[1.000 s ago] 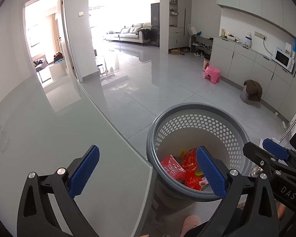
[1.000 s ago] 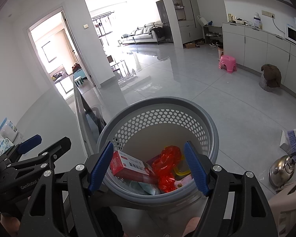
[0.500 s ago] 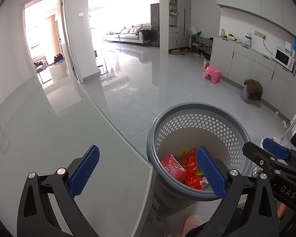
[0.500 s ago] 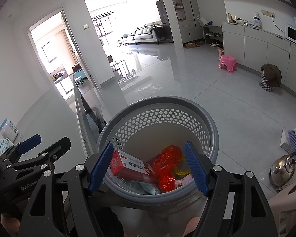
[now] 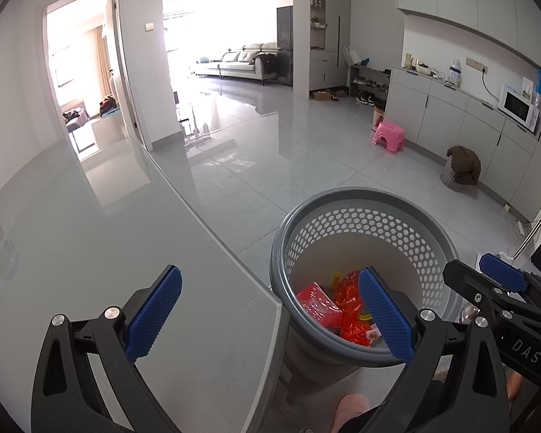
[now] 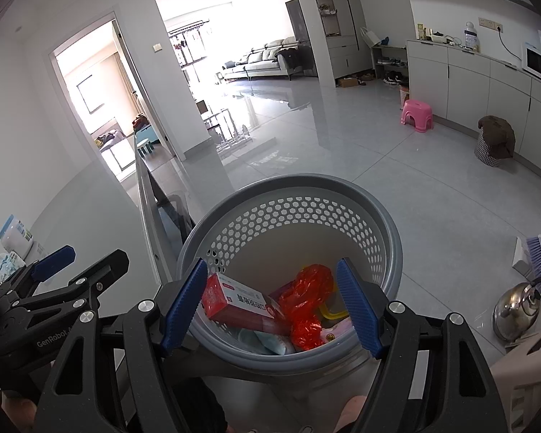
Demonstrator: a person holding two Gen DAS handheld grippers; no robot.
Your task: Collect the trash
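A grey perforated basket (image 6: pixel 386 216) (image 5: pixel 364 195) stands on the floor beside the table. Inside lie a red and white carton (image 6: pixel 241 303) (image 5: pixel 317 303), a crumpled red plastic bag (image 6: pixel 306 299) (image 5: pixel 350 303), a yellow piece and some pale wrappers. My right gripper (image 6: pixel 272 306) hangs over the basket's mouth, open, nothing between its blue pads. My left gripper (image 5: pixel 270 312) is open too, spanning the table's corner and the basket's near rim, also holding nothing. Each gripper shows at the edge of the other's view.
A grey glass-topped table (image 5: pixel 108 252) fills the left, with white packets (image 6: pixel 14 234) at its far left edge. A steel kettle (image 6: pixel 519 310) and a brush (image 6: pixel 537 256) sit on the floor at right. A pink stool (image 5: pixel 389 137) and a covered bin (image 5: pixel 461 167) stand by the cabinets.
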